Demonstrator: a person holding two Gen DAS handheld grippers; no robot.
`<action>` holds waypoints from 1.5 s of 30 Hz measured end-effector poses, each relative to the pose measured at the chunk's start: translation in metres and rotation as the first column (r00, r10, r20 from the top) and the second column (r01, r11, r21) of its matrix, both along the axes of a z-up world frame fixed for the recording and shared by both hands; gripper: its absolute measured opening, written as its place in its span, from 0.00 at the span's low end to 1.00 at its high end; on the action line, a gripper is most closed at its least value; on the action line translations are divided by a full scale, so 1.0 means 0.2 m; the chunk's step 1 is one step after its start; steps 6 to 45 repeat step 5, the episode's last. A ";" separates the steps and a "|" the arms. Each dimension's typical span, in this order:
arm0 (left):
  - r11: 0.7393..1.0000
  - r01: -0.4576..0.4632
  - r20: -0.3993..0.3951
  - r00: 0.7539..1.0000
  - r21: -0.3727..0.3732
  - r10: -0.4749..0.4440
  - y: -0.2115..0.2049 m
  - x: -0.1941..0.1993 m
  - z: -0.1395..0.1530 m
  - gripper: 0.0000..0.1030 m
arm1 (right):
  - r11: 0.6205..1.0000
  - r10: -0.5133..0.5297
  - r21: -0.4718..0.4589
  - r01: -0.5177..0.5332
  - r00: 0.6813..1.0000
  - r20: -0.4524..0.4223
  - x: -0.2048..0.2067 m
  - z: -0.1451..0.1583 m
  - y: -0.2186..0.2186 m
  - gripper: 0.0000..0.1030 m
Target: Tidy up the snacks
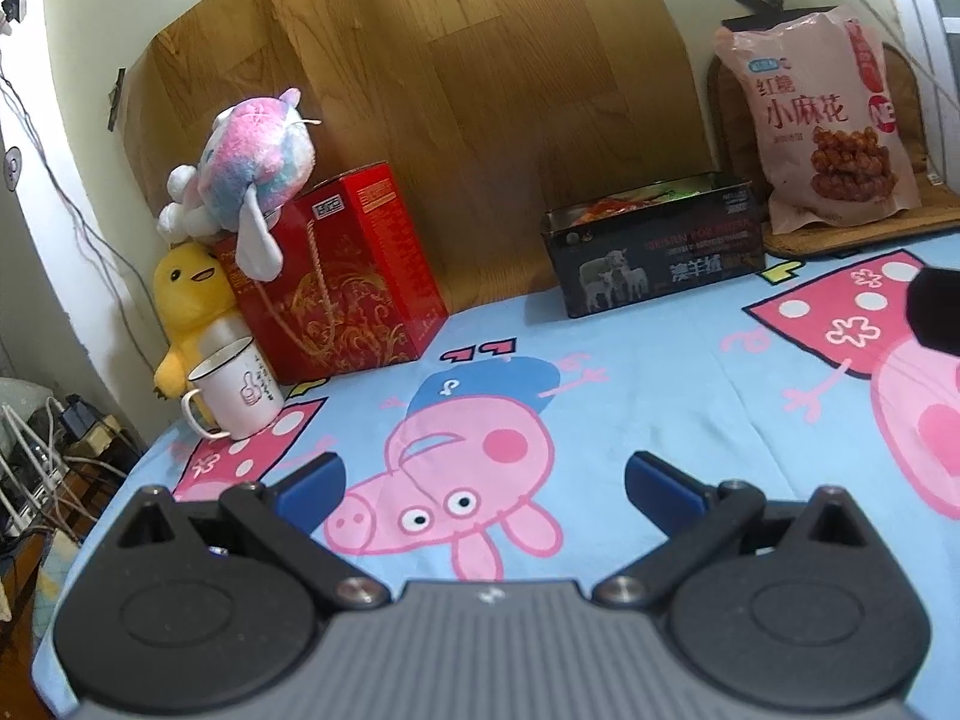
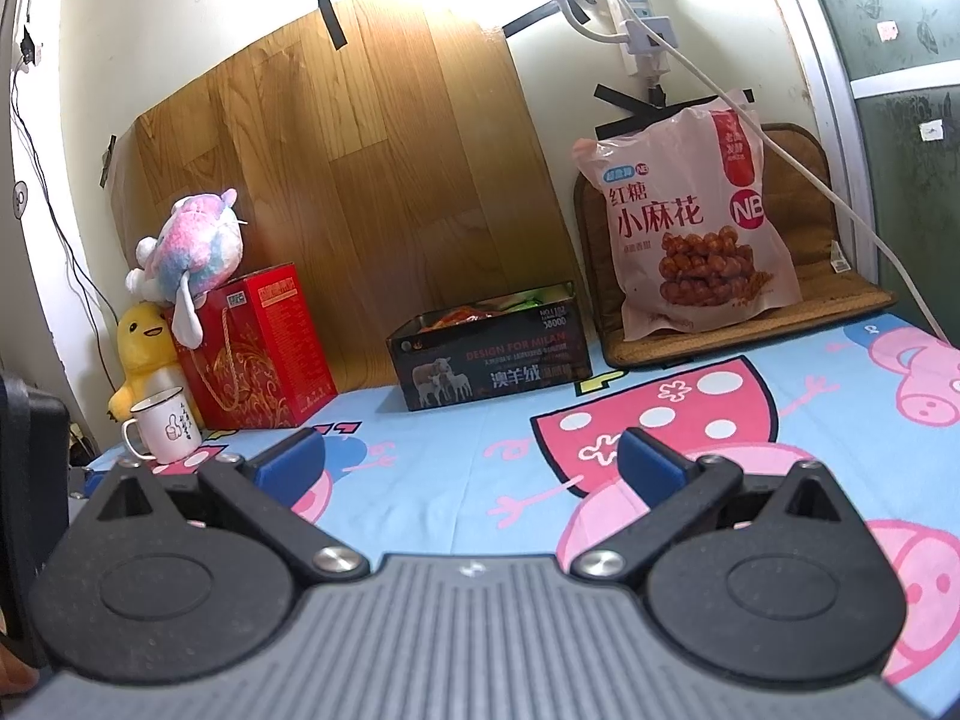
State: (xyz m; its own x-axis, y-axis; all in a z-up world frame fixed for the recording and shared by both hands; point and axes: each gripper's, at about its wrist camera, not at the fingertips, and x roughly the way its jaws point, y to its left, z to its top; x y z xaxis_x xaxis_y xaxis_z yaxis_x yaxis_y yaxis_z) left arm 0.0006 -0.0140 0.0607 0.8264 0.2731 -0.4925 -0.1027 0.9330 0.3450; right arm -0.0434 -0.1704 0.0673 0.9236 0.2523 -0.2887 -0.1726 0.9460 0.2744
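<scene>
Both sets of my jaws stand wide and empty, left gripper and right gripper hovering over the cartoon-print bench. Ahead of the right jaws and a touch left sits the black box, open, snack packets already inside. Beyond it to the right, the pink snack bag leans upright on a mat. My worry: it's puffy and slick, so a pinch could slip or topple it.
</scene>
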 end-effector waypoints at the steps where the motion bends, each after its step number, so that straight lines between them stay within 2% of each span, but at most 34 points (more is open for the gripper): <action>1: 1.000 0.014 0.001 1.000 -0.010 -0.014 0.00 0.00 0.00 1.00 | 1.000 -0.001 0.000 0.001 1.000 0.000 0.00 0.00 0.00 1.00; 5: 0.997 0.051 -0.031 0.998 -0.065 -0.053 0.01 0.02 0.01 1.00 | 1.000 -0.002 0.000 0.002 1.000 0.000 0.00 0.00 0.00 1.00; 45: 0.997 0.051 -0.031 0.998 -0.065 -0.053 0.01 0.02 0.01 1.00 | 1.000 -0.002 0.000 0.002 1.000 0.000 0.00 0.00 0.00 1.00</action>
